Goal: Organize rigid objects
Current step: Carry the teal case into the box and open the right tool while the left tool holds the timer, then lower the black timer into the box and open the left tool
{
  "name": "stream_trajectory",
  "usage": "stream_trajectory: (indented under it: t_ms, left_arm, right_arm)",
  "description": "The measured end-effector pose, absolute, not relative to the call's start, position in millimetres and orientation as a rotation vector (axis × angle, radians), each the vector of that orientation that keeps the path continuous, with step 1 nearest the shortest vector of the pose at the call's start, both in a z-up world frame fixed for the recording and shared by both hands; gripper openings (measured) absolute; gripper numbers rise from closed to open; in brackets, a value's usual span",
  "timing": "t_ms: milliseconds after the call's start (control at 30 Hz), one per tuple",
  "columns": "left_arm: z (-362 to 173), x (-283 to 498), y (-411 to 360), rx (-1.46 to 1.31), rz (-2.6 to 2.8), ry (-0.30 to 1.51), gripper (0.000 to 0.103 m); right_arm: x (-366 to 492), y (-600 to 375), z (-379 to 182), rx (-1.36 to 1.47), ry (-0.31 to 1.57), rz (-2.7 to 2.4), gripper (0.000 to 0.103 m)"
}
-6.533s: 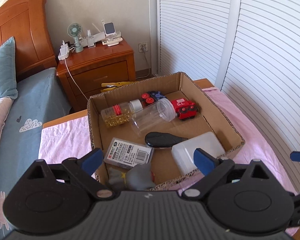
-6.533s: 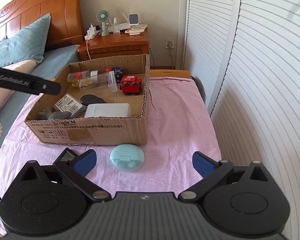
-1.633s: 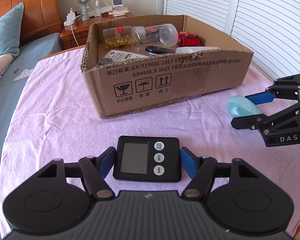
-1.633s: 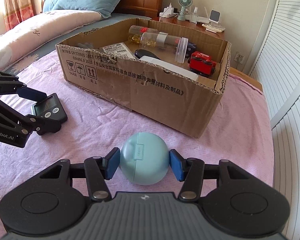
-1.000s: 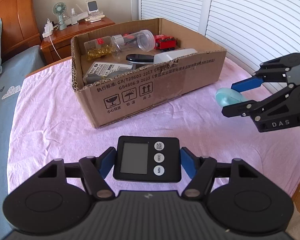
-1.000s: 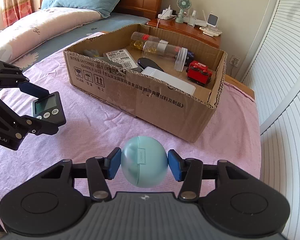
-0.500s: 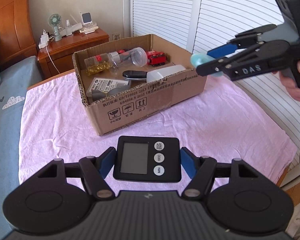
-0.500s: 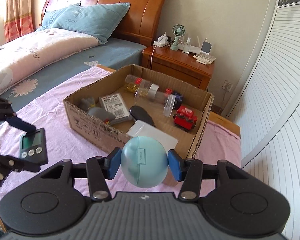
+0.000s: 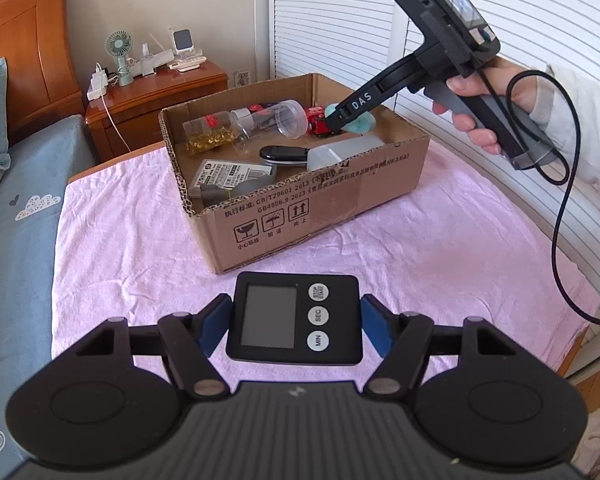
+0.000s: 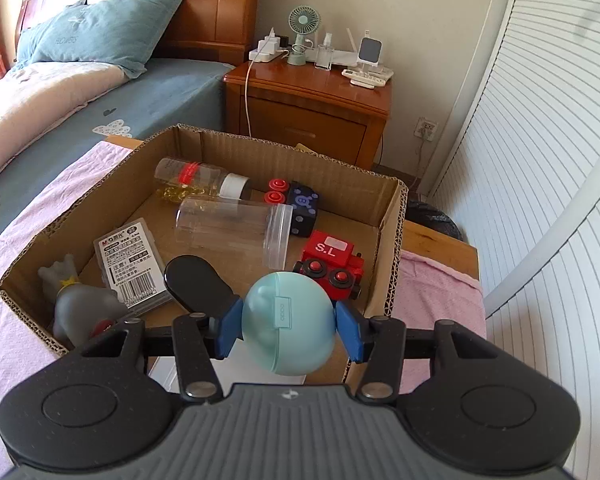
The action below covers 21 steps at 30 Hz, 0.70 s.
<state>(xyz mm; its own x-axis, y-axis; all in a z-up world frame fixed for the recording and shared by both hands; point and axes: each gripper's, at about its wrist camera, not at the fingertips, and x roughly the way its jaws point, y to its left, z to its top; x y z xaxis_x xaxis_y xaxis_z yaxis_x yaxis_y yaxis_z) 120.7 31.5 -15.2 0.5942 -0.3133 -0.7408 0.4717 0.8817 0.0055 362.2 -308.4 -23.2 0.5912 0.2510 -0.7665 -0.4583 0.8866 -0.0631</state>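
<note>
Already most things lie in the cardboard box [image 10: 388,216]. Over its near right corner the right tongs [image 10: 288,330] clasp the round blue case [image 10: 288,322], not yet let go; below them sit the red toy train [image 10: 330,262] and a white container [image 9: 342,152], leaving little bare floor. Short of the box, the left tongs [image 9: 296,320] grip the black timer [image 9: 294,318] above the pink cloth [image 9: 140,240], its drop remaining.

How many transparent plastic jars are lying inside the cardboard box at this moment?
2. The jar with yellow capsules lies near the far wall of the cardboard box. The empty clear jar lies just in front of it, mid-box. Others may be hidden behind the right gripper.
</note>
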Motion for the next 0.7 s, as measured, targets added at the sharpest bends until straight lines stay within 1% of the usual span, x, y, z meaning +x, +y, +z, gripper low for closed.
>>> stream_trajectory:
  t_ms: [67, 100, 133, 200, 233, 333, 500, 700]
  left_arm:
    - [-14, 122, 31, 0.212, -0.458, 0.818, 0.069]
    - [-13, 123, 31, 0.215, -0.458, 0.817, 0.069]
    - [-12, 124, 30, 0.216, -0.458, 0.816, 0.069]
    - [-10, 126, 29, 0.218, -0.46, 0.813, 0.069]
    - [-8, 127, 28, 0.22, -0.46, 0.81, 0.069]
    - [0, 132, 24, 0.224, -0.467, 0.797, 0.069]
    - [20, 150, 15, 0.237, -0.469, 0.75, 0.069]
    - [30, 201, 1, 0.251, -0.416, 0.723, 0.069]
  right_arm:
    - [363, -309, -28, -0.251, 0.853, 0.421, 0.058]
    - [362, -309, -28, -0.241, 0.853, 0.421, 0.068]
    - [361, -310, -27, -0.231, 0.85, 0.422, 0.084]
    - [355, -314, -22, -0.203, 0.821, 0.432, 0.101]
    - [352, -317, -19, -0.188, 0.808, 0.439, 0.103]
    - [346, -323, -10, -0.147, 0.816, 0.438, 0.103]
    - [329, -331, -2, -0.159, 0.854, 0.364, 0.103]
    - [305, -341, -5, -0.135, 0.918, 0.321, 0.103]
